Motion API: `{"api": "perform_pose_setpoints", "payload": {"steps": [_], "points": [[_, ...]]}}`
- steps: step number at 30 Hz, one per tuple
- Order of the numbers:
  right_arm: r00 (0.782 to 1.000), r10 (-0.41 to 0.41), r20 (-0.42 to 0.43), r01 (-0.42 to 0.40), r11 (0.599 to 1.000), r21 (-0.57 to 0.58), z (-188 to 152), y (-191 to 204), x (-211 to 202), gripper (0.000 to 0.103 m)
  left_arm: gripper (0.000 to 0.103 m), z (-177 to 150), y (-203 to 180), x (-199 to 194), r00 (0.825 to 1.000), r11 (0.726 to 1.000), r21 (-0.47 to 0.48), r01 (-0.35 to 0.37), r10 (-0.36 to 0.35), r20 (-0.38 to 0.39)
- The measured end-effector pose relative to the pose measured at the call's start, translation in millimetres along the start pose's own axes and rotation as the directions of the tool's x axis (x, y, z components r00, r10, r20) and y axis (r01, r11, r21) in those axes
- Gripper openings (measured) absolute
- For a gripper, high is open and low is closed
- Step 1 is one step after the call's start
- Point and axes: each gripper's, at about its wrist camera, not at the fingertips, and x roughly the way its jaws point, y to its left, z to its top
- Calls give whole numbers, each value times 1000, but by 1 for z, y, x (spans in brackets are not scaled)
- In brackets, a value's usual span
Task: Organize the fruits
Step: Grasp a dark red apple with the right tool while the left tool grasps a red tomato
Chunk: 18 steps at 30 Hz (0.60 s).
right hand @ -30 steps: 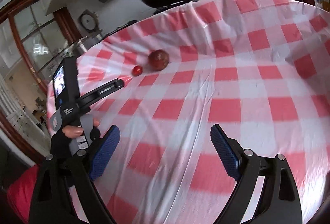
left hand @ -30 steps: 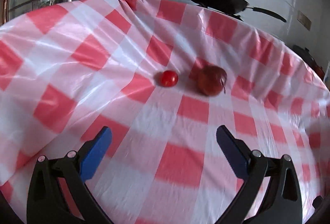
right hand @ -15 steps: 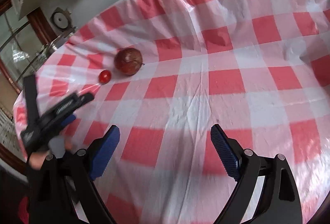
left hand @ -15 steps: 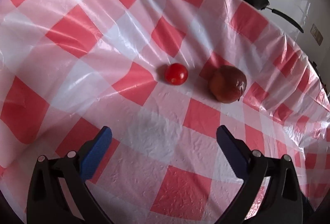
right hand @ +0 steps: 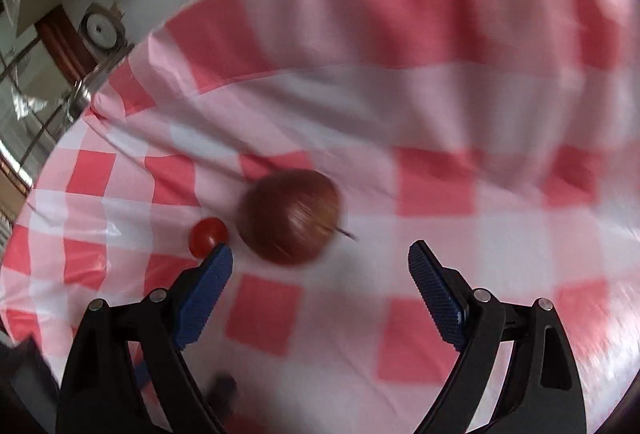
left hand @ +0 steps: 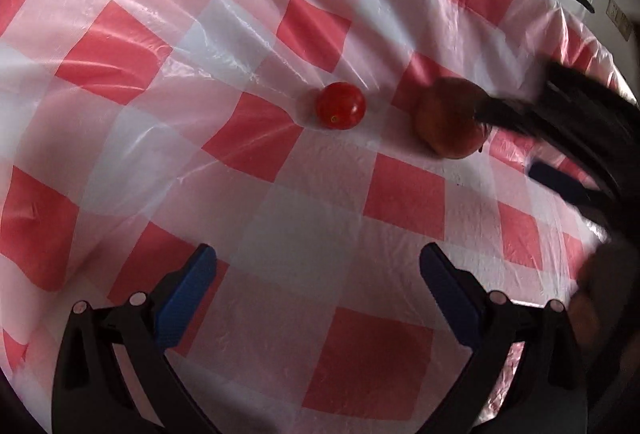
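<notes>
A small red tomato point(left hand: 341, 105) and a larger reddish-brown fruit point(right hand: 291, 221) sit near each other on the checked bench point(left hand: 304, 234). Left tongs point(left hand: 318, 260) and right tongs point(right hand: 320, 254) both gape empty, the right just short of the larger fruit.

Two fruits are counted on one checked tablecloth point(left hand: 280, 34): one small tomato point(left hand: 341, 105) and one larger brownish-red apple point(left hand: 448, 122), with two grippers seen, one per view.

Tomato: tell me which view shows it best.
The left wrist view: the tomato lies whole, sharp and unobstructed on the cloth. In the right wrist view it is smaller, slightly blurred, and partly hidden behind a blue finger.
</notes>
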Motion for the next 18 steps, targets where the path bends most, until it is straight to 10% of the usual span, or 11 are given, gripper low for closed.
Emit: {"api": "perform_pose_setpoints", "payload": {"steps": [11,18], "points": [[974,-179,-137,153,972,-179,29,32,68,92,101,-3,-12,7,1000,1000,27,-8,8,-7],[964,-253,-80,221,932,-287,8,41,58,61,101,-2,-5,5,1000,999,37,9,-9,-7]]}}
